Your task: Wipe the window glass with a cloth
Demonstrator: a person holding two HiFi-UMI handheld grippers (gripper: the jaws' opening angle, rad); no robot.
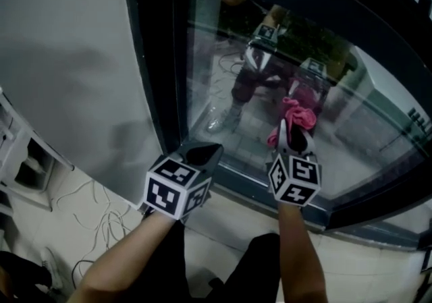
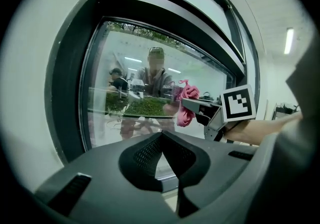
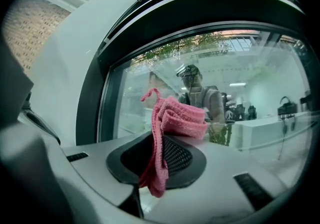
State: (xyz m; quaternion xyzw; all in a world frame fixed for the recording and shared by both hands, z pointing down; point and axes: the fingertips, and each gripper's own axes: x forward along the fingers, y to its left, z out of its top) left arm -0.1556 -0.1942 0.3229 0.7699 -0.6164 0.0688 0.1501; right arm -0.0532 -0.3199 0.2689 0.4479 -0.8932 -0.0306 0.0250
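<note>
The window glass (image 1: 378, 113) sits in a dark frame (image 1: 152, 79) and reflects the person and both grippers. A pink cloth (image 1: 297, 116) is bunched at the tip of my right gripper (image 1: 294, 131), which is shut on it and held up to the lower part of the pane. I cannot tell whether the cloth touches the glass. In the right gripper view the cloth (image 3: 175, 118) hangs from the closed jaws with the glass (image 3: 260, 68) just behind. My left gripper (image 1: 204, 154) is shut and empty, low by the frame's bottom left corner. The left gripper view shows the cloth (image 2: 186, 103) against the glass (image 2: 135, 73).
A white wall (image 1: 67, 59) runs left of the window. The frame's dark bottom rail (image 1: 250, 190) lies just below both grippers. Loose cables (image 1: 101, 221) trail on the pale floor, and a white shelf unit (image 1: 20, 160) stands at the far left.
</note>
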